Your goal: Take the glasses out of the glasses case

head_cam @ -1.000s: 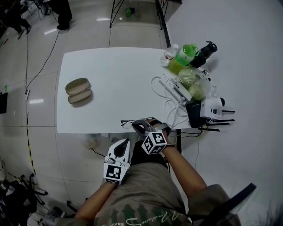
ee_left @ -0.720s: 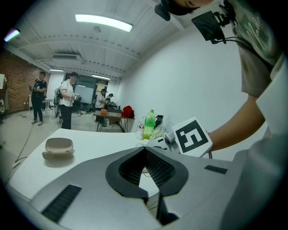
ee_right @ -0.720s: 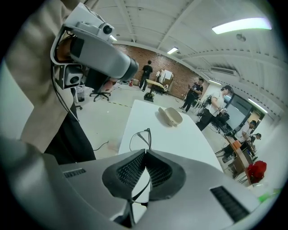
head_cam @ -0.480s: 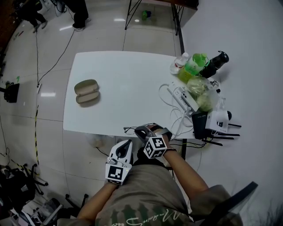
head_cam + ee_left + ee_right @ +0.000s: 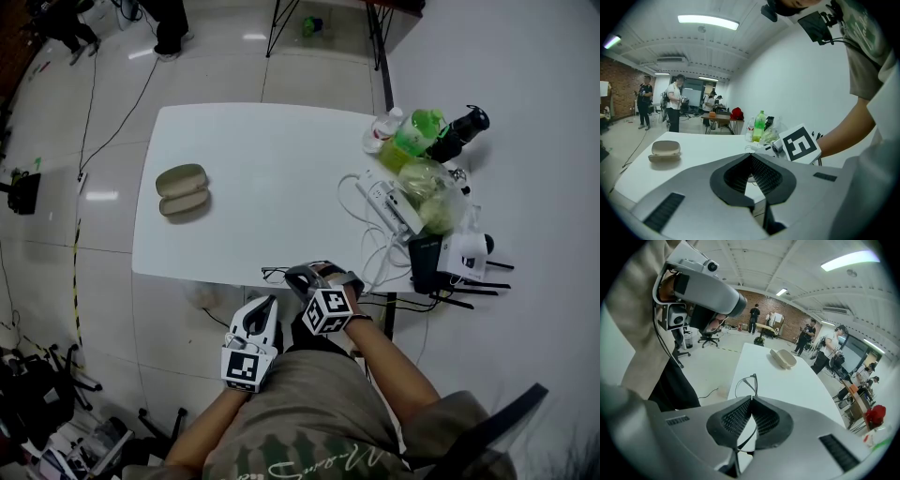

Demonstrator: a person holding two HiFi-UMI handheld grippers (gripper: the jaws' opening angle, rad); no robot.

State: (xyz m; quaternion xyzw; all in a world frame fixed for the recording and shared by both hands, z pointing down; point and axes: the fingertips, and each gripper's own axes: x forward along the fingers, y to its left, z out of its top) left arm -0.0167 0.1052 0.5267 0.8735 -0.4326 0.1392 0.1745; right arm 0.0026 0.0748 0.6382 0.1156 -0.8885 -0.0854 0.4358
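The open beige glasses case (image 5: 183, 190) lies on the left part of the white table (image 5: 272, 178), with nothing in it that I can see. The thin black-framed glasses (image 5: 273, 275) hang at the table's front edge, out of the case. My right gripper (image 5: 291, 275) is shut on them; in the right gripper view the glasses (image 5: 746, 384) stick out ahead of the closed jaws of the right gripper (image 5: 751, 398), with the case (image 5: 783, 357) far behind. My left gripper (image 5: 266, 304) is below the table edge, shut and holding nothing, as the left gripper view also shows (image 5: 750, 155). The case (image 5: 665, 150) is far left there.
At the table's right end there is a white power strip (image 5: 389, 204) with cables, a green bottle (image 5: 410, 131), a clear bottle (image 5: 381, 131), a plastic bag (image 5: 427, 187), a black box (image 5: 424, 253) and a white device (image 5: 461, 246). People stand far off in the room.
The head camera has shifted a little. My right gripper still holds the glasses at the table's front edge and the left gripper has stayed below it.
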